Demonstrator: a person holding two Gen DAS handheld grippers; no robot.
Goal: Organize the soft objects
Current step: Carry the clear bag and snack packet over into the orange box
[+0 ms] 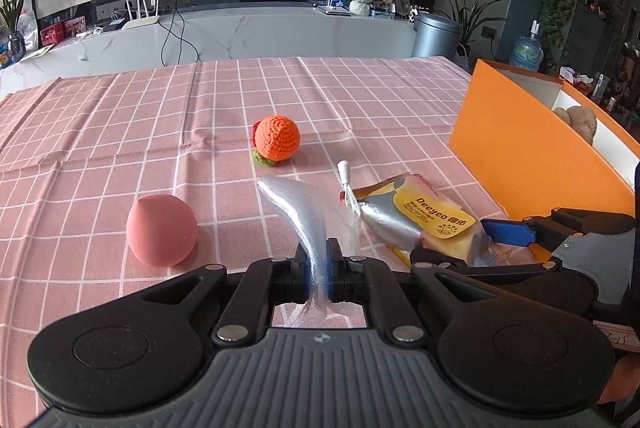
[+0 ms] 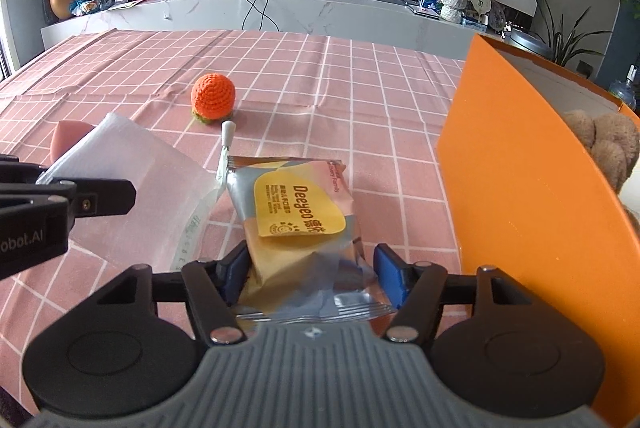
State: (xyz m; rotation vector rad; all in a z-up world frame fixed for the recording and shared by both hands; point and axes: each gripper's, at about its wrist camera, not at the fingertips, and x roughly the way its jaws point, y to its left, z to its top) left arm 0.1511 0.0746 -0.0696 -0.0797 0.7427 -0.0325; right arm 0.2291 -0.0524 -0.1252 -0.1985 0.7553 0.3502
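Between my right gripper's [image 2: 310, 278] blue pads [image 2: 390, 278] sits the tissue pack [image 2: 298, 224], gripped. My left gripper [image 1: 319, 260] is pinched shut on the clear bag [image 1: 298, 216]. Orange box [image 2: 532, 195] blocks three o'clock; crochet orange [image 2: 212, 95] at eleven.

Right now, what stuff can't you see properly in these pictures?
- Brown plush toy: in both views, mostly hidden behind the orange box wall.
- Pink ball: right wrist view, covered by the clear plastic bag.
- Small print on the snack packet: too tiny to read.
- Box interior: cut off by the picture edge.
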